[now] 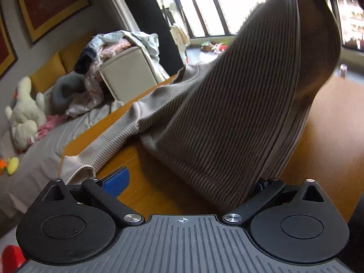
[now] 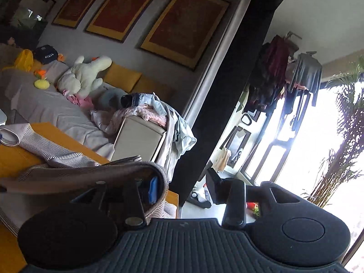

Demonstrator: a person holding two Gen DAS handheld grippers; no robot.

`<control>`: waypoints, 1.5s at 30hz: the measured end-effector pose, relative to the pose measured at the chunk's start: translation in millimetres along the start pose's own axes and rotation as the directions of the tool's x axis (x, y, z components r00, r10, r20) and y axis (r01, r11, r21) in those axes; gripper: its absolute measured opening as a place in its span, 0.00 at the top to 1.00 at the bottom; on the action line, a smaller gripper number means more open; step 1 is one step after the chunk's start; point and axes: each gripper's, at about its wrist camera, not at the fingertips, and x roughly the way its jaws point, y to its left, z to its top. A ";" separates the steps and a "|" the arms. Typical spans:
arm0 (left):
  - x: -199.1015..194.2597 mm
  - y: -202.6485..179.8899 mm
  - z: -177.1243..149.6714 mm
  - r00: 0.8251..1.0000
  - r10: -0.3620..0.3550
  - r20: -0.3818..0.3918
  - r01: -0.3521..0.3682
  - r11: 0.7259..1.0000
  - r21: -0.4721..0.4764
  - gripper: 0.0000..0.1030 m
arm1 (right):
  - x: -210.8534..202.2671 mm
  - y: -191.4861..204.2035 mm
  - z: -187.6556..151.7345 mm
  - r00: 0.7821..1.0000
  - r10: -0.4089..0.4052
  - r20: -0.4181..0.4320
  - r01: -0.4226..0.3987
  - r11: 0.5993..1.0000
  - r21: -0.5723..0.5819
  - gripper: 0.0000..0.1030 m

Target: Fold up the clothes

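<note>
Wooden table (image 1: 329,122) half hidden under ribbed sweater (image 1: 216,113); both grippers' jaws parted, fingertips buried in cloth.

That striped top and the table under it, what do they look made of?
The striped top looks like a soft ribbed knit, matte, possibly cotton: fine raised ribs run along it and it drapes and folds easily. The table looks like wood or wood veneer with a smooth, slightly glossy finish: warm orange-brown, with faint grain and window light reflecting off it.

left hand-held gripper (image 1: 182,177): jaws wide | right hand-held gripper (image 2: 182,188): jaws parted
</note>
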 end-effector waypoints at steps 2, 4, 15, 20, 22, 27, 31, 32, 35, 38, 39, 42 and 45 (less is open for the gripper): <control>2.0 16.0 1.6 0.996 0.093 0.009 -0.093 0.996 0.004 0.00 | 2.5 3.6 -10.3 0.999 -0.007 -0.033 0.006 0.999 -0.042 0.55; -9.8 45.4 8.8 0.986 0.165 0.041 -0.162 0.985 -0.065 0.00 | 2.1 4.7 -22.8 0.997 0.007 -0.074 -0.010 0.999 -0.040 0.51; -55.4 67.7 -23.3 0.998 0.061 -0.034 -0.064 0.992 -0.111 0.00 | -55.3 25.1 -75.2 0.865 0.396 -0.307 -0.373 0.918 0.132 0.27; -75.2 74.1 -46.3 0.993 -0.106 -0.048 0.097 0.982 -0.165 0.00 | -70.4 -9.3 -62.4 0.864 0.465 -0.192 -0.384 0.857 0.345 0.16; -83.3 81.2 -40.5 0.987 -0.160 -0.004 0.155 0.965 -0.209 0.00 | -61.5 -19.2 -50.4 0.871 0.476 -0.123 -0.391 0.822 0.414 0.16; -79.8 78.9 -4.0 0.976 -0.193 0.103 0.215 0.938 -0.272 0.00 | -22.4 -7.5 -23.8 0.896 0.444 -0.014 -0.396 0.812 0.429 0.16; -37.2 60.4 35.5 0.980 -0.153 0.125 0.185 0.931 -0.315 0.00 | 28.8 21.0 -20.9 0.904 0.427 -0.010 -0.376 0.806 0.458 0.16; -22.8 55.3 44.2 0.983 -0.144 0.118 0.175 0.928 -0.330 0.00 | 41.0 27.5 -22.7 0.906 0.424 -0.019 -0.368 0.808 0.461 0.16; 12.1 44.6 58.4 0.988 -0.107 0.108 0.138 0.929 -0.343 0.00 | 70.1 45.0 -34.9 0.907 0.416 -0.067 -0.341 0.818 0.464 0.16; 40.2 36.3 57.6 0.988 -0.113 0.103 0.141 0.933 -0.330 0.00 | 78.8 60.0 -54.6 0.899 0.417 -0.131 -0.322 0.835 0.446 0.16; 47.6 34.2 53.2 0.988 -0.127 0.092 0.151 0.931 -0.331 0.00 | 76.6 61.9 -58.1 0.895 0.423 -0.140 -0.327 0.837 0.438 0.16; 65.2 28.2 30.3 0.982 -0.185 0.027 0.183 0.919 -0.350 0.00 | 68.6 59.6 -61.5 0.890 0.439 -0.122 -0.352 0.832 0.430 0.12; 64.4 35.8 16.2 0.972 -0.234 -0.004 0.212 0.887 -0.411 0.00 | 64.8 59.6 -63.3 0.875 0.461 -0.145 -0.364 0.826 0.430 0.12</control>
